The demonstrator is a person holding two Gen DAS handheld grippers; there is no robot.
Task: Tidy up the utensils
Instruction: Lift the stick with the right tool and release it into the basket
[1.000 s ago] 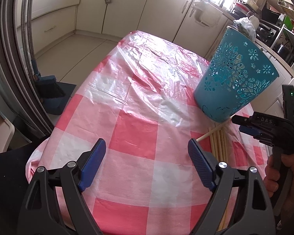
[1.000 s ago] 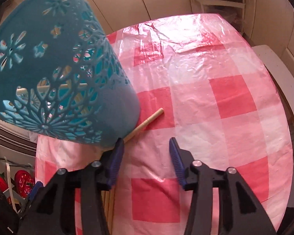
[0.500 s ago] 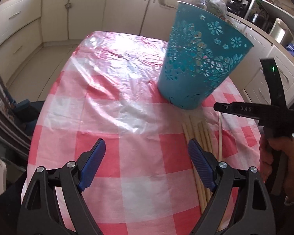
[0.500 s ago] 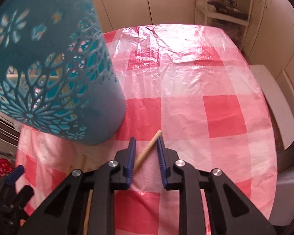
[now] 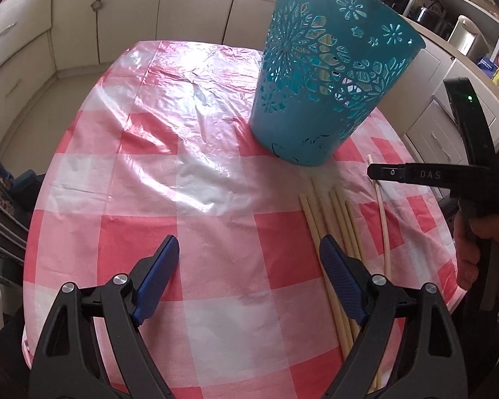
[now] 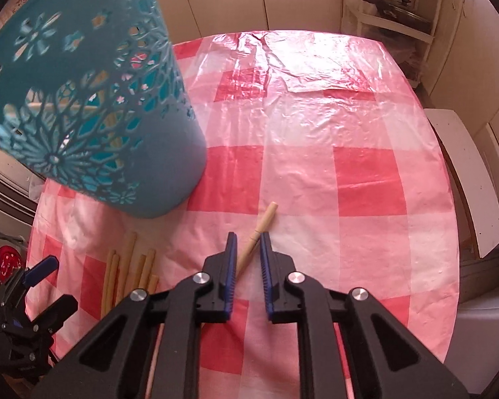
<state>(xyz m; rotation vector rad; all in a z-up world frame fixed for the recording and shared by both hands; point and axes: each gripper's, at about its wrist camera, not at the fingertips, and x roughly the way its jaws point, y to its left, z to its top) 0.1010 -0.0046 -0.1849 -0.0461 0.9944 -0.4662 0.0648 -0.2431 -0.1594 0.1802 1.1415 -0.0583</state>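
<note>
Right tool (image 6: 248, 259) narrowed around one wooden stick (image 6: 261, 232), pads close on either side, contact unclear; stick tip pointing forward over the checked cloth of the desk (image 6: 366, 173). Left tool (image 5: 249, 279) spread wide, holding nothing, hovering above the cloth. Bundle of wooden sticks (image 5: 332, 219) lying side by side just in front of the teal cut-out basket (image 5: 326, 76), standing upright on the desk; more sticks visible inside through the holes

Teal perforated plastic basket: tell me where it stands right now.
The teal perforated plastic basket stands upright on the pink checked tablecloth, just beyond the tips of the loose wooden sticks; in the right wrist view it fills the upper left.
</note>
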